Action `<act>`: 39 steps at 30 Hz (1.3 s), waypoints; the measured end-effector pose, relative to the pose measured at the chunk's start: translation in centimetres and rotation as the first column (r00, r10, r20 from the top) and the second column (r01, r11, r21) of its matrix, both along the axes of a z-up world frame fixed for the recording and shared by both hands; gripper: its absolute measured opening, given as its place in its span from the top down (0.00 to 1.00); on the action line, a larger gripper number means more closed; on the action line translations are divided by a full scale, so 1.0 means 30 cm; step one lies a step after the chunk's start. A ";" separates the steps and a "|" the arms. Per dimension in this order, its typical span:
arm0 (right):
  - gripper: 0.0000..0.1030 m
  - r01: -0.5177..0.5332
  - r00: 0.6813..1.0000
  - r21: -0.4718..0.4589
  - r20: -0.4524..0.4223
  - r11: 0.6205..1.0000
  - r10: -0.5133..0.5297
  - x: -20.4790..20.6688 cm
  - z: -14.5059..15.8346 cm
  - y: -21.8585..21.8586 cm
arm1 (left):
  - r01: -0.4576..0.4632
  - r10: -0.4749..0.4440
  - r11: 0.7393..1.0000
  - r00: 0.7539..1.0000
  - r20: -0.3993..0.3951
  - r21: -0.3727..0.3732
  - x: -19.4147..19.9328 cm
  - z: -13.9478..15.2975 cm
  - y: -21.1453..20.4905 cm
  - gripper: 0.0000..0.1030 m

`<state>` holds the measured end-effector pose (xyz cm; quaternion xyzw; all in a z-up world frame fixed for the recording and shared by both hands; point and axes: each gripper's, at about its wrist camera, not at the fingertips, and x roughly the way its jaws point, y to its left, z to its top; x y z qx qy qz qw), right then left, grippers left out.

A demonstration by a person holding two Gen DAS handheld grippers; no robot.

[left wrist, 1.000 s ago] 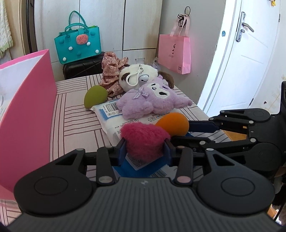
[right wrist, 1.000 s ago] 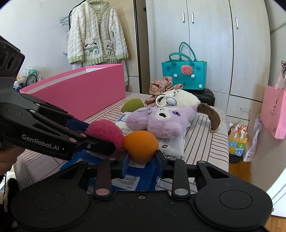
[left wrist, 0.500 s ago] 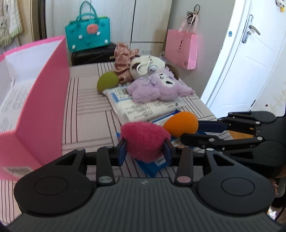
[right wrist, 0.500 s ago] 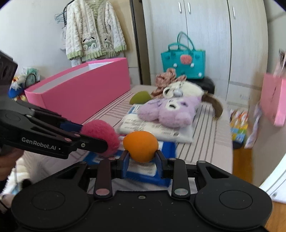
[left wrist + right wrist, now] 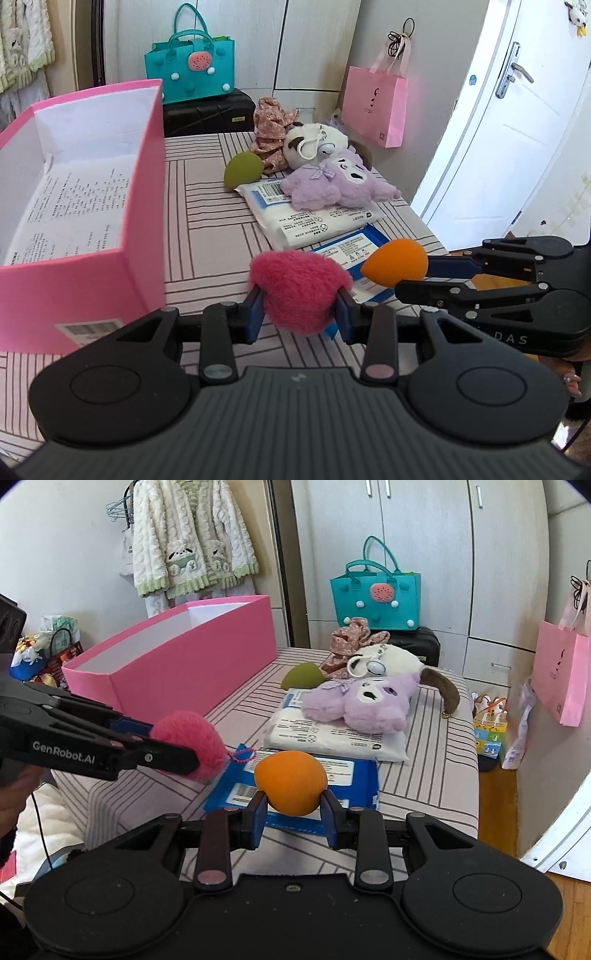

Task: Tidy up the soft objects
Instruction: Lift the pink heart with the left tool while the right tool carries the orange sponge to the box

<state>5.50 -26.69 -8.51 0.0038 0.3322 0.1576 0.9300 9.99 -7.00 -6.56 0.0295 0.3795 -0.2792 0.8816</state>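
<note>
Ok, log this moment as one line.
left gripper: shut on pink pompom | right gripper: shut on orange sponge | pink box: open, nothing dropped in

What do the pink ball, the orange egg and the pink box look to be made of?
Pink ball: fuzzy plush or yarn; its outline is hairy and matte.
Orange egg: probably soft foam sponge; smooth, matte, no shine or seams.
Pink box: likely cardboard; thin, stiff, flat walls, pink outside, white inside, with a barcode sticker.

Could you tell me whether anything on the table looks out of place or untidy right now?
Nothing looks damaged or spilled. The purple plush lies sprawled on a white pack, which overlaps a blue pack, with a white plush and floral cloth heaped behind.
</note>
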 end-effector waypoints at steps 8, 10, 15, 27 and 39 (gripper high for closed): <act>0.65 -0.039 0.999 0.020 -0.024 0.999 0.039 0.016 0.056 0.034 | 0.002 -0.003 1.000 1.000 -0.011 -0.009 -0.003 0.041 0.076 0.63; 0.65 -0.054 0.998 0.015 -0.025 0.998 0.054 0.020 0.075 0.050 | 0.004 -0.004 1.000 1.000 -0.007 -0.010 -0.002 0.053 0.095 0.63; 0.65 -0.112 0.993 0.011 -0.038 0.994 0.112 0.019 0.112 0.100 | 0.024 -0.024 1.000 1.000 -0.011 0.002 -0.005 0.093 0.145 0.63; 0.65 -0.255 0.966 0.023 -0.038 0.967 0.256 0.015 0.199 0.257 | 0.082 -0.082 0.996 0.997 -0.010 0.028 -0.050 0.208 0.288 0.63; 0.65 -0.320 0.947 0.019 0.016 0.947 0.319 0.087 0.325 0.342 | 0.073 -0.077 0.996 0.994 0.077 0.056 -0.020 0.362 0.406 0.63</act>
